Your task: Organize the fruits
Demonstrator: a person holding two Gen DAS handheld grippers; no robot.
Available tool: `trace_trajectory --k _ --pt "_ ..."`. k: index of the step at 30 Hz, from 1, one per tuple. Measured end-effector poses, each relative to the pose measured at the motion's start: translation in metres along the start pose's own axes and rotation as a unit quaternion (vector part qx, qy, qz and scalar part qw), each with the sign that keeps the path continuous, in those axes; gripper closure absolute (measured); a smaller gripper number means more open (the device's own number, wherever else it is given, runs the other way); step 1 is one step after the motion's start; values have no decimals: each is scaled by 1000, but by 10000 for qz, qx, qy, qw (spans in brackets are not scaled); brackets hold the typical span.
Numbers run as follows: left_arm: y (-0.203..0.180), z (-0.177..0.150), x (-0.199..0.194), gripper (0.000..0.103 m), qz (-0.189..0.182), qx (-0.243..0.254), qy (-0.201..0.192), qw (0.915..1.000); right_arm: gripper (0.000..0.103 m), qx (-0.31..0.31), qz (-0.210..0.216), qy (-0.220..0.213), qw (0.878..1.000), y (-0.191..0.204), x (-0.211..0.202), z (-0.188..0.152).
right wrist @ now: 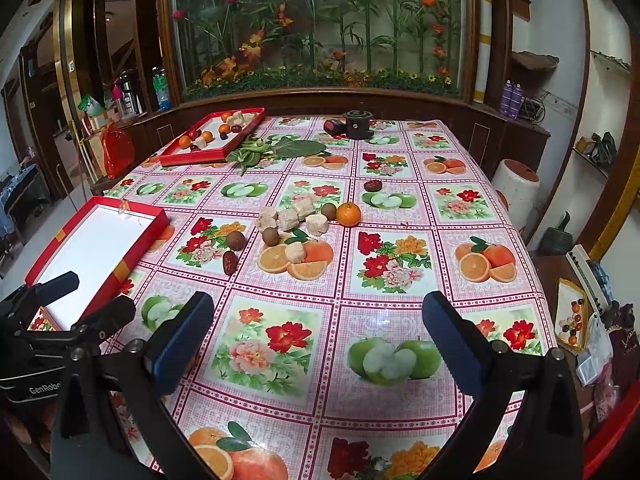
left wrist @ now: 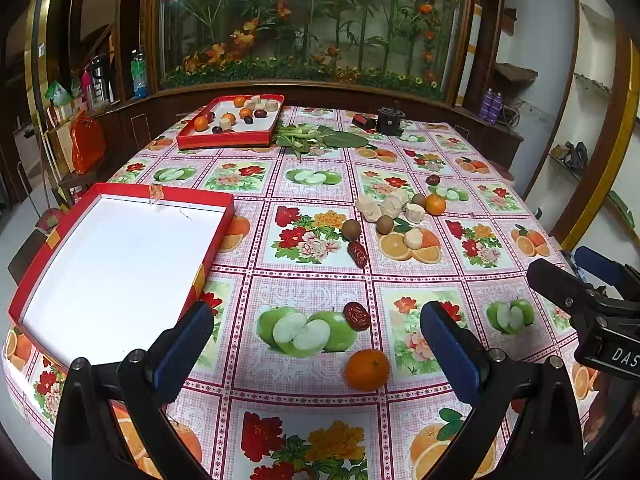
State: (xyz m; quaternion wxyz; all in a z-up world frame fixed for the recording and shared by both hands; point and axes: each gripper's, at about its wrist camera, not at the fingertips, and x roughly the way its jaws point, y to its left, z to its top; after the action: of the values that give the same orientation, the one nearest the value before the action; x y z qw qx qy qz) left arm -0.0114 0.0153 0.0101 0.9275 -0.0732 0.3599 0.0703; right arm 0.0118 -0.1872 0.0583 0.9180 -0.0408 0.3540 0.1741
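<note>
One near orange (left wrist: 367, 369), seemingly hidden rightward.

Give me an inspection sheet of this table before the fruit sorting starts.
Surface: pink fruit-and-flower print tablecloth, flat.
Job's things: empty red-rimmed white tray near left; far red tray holding fruit; loose orange mandarin, wrinkled red dates, brown round fruits and beige chunks mid-table.
Clutter: green leafy vegetables, black cylindrical device.
Grippers: left hand-held gripper open; right hand-held gripper open; both empty.
Cables: nothing seen.
Surroundings: glass case of artificial flowers, shelves.
</note>
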Motion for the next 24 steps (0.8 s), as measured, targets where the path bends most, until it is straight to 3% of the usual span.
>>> trace_trajectory --k 24 --pt "-5 -3 -3 0 2 25 33 10000 0 20 -3 17 10000 0 -1 -5"
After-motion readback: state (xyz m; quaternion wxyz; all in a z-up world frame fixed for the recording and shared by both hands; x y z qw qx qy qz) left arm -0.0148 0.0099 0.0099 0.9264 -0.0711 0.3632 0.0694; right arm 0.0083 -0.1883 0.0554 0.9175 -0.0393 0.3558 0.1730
